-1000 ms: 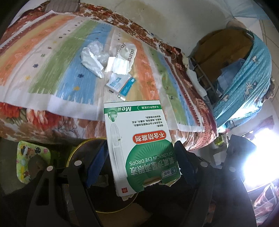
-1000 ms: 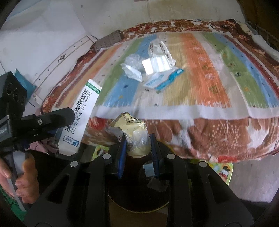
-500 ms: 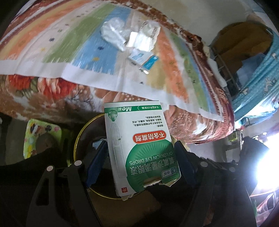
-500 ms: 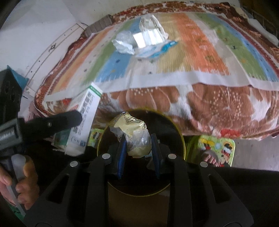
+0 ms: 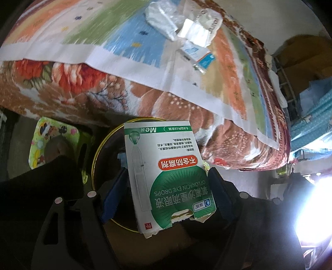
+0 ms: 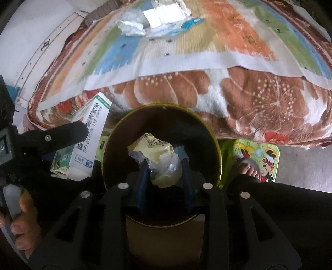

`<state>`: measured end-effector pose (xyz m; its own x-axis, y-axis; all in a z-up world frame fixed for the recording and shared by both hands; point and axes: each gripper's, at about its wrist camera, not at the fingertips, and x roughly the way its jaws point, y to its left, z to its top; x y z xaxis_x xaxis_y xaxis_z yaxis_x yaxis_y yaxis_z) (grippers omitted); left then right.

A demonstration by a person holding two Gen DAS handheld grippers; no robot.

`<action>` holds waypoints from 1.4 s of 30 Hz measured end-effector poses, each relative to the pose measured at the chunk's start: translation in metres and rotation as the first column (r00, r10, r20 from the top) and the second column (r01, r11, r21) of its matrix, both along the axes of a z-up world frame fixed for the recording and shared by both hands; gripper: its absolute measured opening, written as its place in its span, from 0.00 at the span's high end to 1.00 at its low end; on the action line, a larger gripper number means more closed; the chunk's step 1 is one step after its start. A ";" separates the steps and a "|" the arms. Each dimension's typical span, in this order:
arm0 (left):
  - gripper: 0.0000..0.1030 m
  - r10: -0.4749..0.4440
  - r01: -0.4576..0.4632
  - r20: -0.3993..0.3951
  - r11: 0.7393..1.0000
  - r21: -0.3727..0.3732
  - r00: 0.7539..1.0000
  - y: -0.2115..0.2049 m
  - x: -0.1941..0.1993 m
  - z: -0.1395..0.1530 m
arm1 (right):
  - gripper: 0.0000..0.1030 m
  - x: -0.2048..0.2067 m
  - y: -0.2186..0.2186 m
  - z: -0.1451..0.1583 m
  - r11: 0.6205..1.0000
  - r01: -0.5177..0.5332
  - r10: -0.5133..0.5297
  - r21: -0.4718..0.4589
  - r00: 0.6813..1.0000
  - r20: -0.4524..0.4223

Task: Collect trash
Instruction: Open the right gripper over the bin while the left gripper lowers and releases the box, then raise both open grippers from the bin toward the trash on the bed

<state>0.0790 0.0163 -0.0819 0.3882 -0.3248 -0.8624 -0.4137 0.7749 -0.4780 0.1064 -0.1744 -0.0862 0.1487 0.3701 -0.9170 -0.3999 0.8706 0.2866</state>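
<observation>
— What has the left gripper [image 5: 166, 184] got?

— It's clamped on the eye-drop box [image 5: 166, 174], print upside down, torn flap nearest the camera. The bin [image 5: 97, 157] sits behind the box, its yellow rim showing at 9 o'clock of it.

— And the right gripper [image 6: 165, 166]?

— Closed narrowly on a crumpled wrapper [image 6: 159, 160] — yellowish, with clear plastic — held right over the bin's [image 6: 215, 143] dark mouth. In the right view the box [image 6: 89, 143] hangs at 9 o'clock of the bin, outside its rim.

— Anything else on the bed?

— Yes, on the striped cloth [image 6: 186, 41] at 12 o'clock: crumpled plastic [image 6: 130, 27], a white packet [image 6: 164, 14] and a blue-and-white sachet [image 6: 186, 23], all bunched together, touching or overlapping. A cartoon mat [image 6: 263, 153] lies at 3 o'clock of the bin, toes [image 6: 249, 168] on it.
</observation>
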 end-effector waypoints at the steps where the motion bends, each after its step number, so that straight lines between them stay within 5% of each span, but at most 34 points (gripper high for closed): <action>1: 0.23 0.006 -0.006 0.001 1.000 -0.006 1.000 0.001 0.000 0.000 | 0.61 0.001 0.001 -0.002 1.000 0.002 -0.002 0.000 1.000 -0.006; 6: 0.14 0.026 -0.026 0.019 1.000 -0.011 0.999 0.005 -0.001 0.003 | 0.42 0.004 0.001 -0.007 1.000 0.009 -0.009 0.011 0.999 -0.031; 20: 0.11 0.058 -0.065 0.099 0.996 0.069 0.993 0.023 0.001 0.033 | 0.31 0.018 0.001 0.023 0.998 -0.013 0.011 0.055 0.999 0.039; 32: 0.06 0.092 -0.114 0.115 0.973 0.201 0.989 0.047 0.026 0.052 | 0.12 0.060 0.007 0.060 0.994 -0.021 0.009 0.107 0.994 0.110; 42: 0.06 0.090 -0.122 0.124 0.951 0.285 0.988 0.078 0.065 0.069 | 0.09 0.103 0.023 0.094 0.996 -0.062 0.044 0.062 0.965 0.259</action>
<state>0.1443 0.0947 -0.0134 0.5030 -0.0180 -0.8641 -0.4595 0.8412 -0.2850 0.2093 -0.1515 0.0074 0.3551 0.4449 -0.8222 -0.5129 0.8280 0.2265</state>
